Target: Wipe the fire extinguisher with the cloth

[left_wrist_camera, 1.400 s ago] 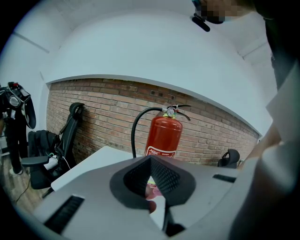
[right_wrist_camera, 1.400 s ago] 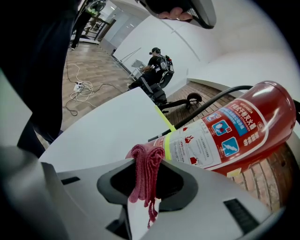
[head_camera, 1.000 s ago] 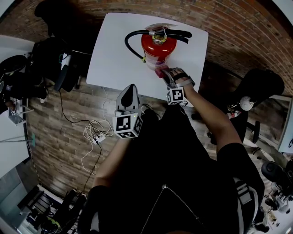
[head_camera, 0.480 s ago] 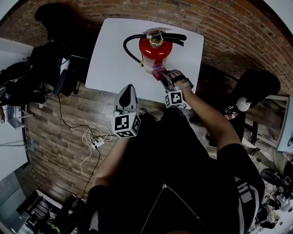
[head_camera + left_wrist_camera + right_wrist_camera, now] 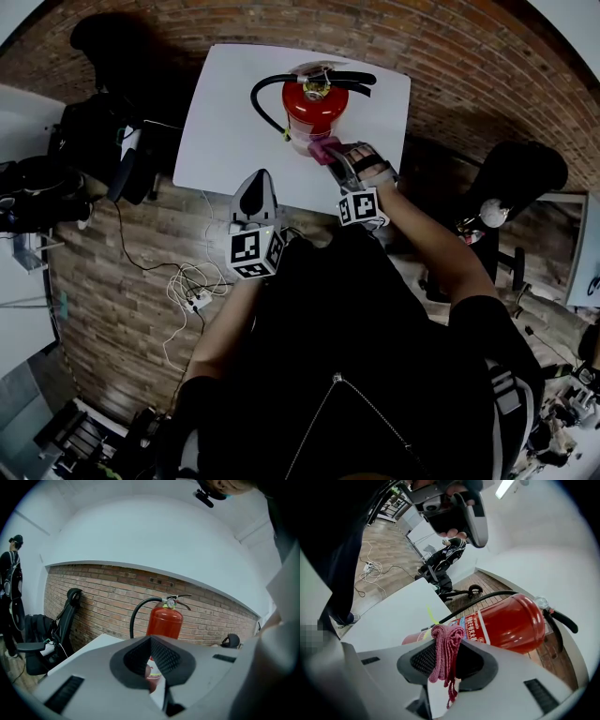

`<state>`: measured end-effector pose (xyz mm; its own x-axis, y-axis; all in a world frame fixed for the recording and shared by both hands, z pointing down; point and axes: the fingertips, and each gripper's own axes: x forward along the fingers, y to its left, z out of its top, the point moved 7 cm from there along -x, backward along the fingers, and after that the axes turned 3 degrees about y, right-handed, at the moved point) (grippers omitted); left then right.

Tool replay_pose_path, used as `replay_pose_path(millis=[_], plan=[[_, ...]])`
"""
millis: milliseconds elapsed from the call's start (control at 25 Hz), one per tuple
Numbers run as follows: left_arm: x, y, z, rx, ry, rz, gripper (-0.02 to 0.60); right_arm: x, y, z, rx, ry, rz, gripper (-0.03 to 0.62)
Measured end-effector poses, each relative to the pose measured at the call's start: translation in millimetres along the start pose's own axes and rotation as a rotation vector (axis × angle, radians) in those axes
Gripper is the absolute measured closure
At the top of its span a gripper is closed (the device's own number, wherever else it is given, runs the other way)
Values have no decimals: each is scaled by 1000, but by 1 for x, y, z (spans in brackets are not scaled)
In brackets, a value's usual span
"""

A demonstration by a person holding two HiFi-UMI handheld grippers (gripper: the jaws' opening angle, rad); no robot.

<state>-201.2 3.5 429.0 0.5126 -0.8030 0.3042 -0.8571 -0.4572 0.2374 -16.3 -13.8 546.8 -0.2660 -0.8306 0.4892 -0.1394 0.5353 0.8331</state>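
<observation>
The extinguisher [image 5: 314, 101] stands upright on the white table [image 5: 225, 131], toward its far side, with its black hose [image 5: 262, 98] curving out to the left. The right tongs [image 5: 446, 641] pinch a folded pink cloth [image 5: 445, 654], which lies against the near side of the red cylinder, low down by the label [image 5: 476, 627]. The left tongs [image 5: 151, 641] are pressed together with nothing between them. They hover at the table's near edge, point at the extinguisher and are well apart from it.

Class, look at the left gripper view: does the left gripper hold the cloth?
No, the left gripper holds nothing; the right gripper pinches the cloth.
</observation>
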Motion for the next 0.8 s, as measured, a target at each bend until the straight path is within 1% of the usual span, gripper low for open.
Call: replay_pose_path(millis=[440, 800], plan=[[5, -3, 9, 3, -22, -29, 574, -33, -46, 18, 9, -22, -102, 474], [5, -3, 14, -1, -46, -37, 574, -55, -78, 31, 24, -28, -183, 474]])
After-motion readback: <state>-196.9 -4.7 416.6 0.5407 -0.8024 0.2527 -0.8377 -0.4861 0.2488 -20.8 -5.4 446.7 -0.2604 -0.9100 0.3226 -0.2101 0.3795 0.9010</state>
